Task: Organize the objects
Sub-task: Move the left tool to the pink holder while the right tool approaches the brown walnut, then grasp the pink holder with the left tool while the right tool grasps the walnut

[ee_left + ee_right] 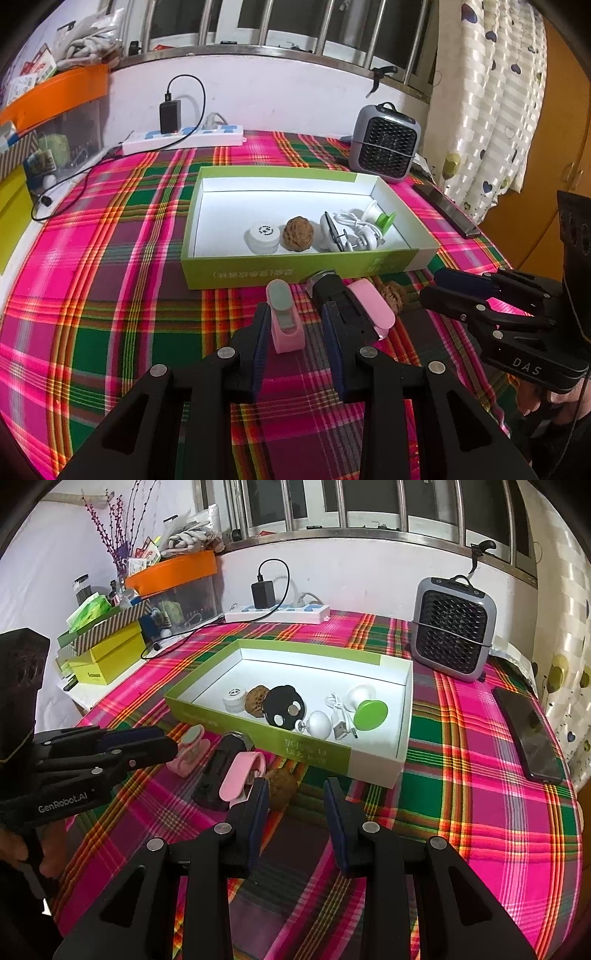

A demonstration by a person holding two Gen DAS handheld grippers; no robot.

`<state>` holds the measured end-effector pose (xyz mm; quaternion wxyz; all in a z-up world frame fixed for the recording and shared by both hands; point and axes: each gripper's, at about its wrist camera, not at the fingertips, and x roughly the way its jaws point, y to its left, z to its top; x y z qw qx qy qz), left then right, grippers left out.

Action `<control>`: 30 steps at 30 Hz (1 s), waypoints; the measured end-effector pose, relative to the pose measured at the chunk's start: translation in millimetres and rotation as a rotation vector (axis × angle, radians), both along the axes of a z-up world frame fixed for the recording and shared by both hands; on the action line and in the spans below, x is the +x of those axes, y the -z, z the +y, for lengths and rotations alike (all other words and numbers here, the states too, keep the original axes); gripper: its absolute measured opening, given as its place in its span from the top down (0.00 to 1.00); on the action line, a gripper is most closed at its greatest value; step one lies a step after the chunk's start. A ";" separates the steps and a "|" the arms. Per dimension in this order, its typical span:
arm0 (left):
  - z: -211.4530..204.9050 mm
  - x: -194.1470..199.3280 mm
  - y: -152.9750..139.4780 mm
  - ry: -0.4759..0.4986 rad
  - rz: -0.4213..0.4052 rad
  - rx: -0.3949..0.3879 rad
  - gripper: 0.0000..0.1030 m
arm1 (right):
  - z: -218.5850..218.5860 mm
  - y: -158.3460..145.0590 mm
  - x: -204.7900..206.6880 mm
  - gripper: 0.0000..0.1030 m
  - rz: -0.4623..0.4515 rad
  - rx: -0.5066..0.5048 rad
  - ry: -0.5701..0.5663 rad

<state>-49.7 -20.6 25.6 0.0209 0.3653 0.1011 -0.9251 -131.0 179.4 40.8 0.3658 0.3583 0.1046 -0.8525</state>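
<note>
Plaid tablecloth (110,280) in pink and green covers the whole work surface, with a barred window, a power strip (184,138) and a small grey fan (384,144) at the back edge and a dark phone (528,731) lying off to the right. Green box (280,275), open and shallow, sits mid-table and already holds about half the load: a white round cap (263,236), a walnut (297,234), a black disc (284,705) with round spots, a white cable (338,716) and a green-topped knob (369,709). Still outside, in a row just beside the box's near wall: a pink holder (284,317) with a grey pad, a black clip-like piece (340,302), a pink oval piece (371,304) lying against it, and a second walnut (395,295). Left gripper (295,332) hangs low over the cloth, jaws apart and holding nothing; the pink holder stands between its fingers, apparently untouched. Right gripper (295,801) likewise stands open and empty, its fingers framing the cloth next to the loose walnut. Judged progress: roughly halfway, four small items left to go in. Likely next pick for the left is the pink holder, for the right the walnut.
</note>
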 end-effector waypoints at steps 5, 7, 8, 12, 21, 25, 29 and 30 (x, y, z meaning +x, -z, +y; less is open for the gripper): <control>-0.7 -3.3 4.0 -0.004 -0.018 -0.002 0.74 | -2.9 2.2 -1.5 0.69 -0.009 0.004 -0.006; -1.3 -5.1 5.9 -0.009 -0.024 -0.003 0.74 | -4.0 3.7 -2.3 0.69 -0.014 0.006 -0.009; -1.6 -6.2 6.7 -0.012 -0.028 -0.005 0.74 | -4.6 4.4 -2.7 0.69 -0.017 0.006 -0.011; -1.8 -8.9 8.3 -0.016 -0.033 -0.006 0.74 | -8.5 7.4 -5.5 0.69 -0.030 0.009 -0.021; -2.4 -15.0 12.4 -0.019 -0.048 -0.001 0.74 | -17.0 15.7 -14.0 0.69 -0.084 -0.007 -0.038; -4.2 -19.1 16.2 -0.023 -0.063 0.006 0.74 | -18.2 17.6 -18.4 0.69 -0.111 -0.017 -0.039; -4.7 -22.4 18.5 -0.025 -0.074 0.009 0.74 | -19.9 19.2 -22.4 0.69 -0.136 -0.026 -0.045; -4.8 -23.1 18.7 -0.026 -0.075 0.008 0.74 | -20.3 19.9 -23.0 0.69 -0.141 -0.026 -0.046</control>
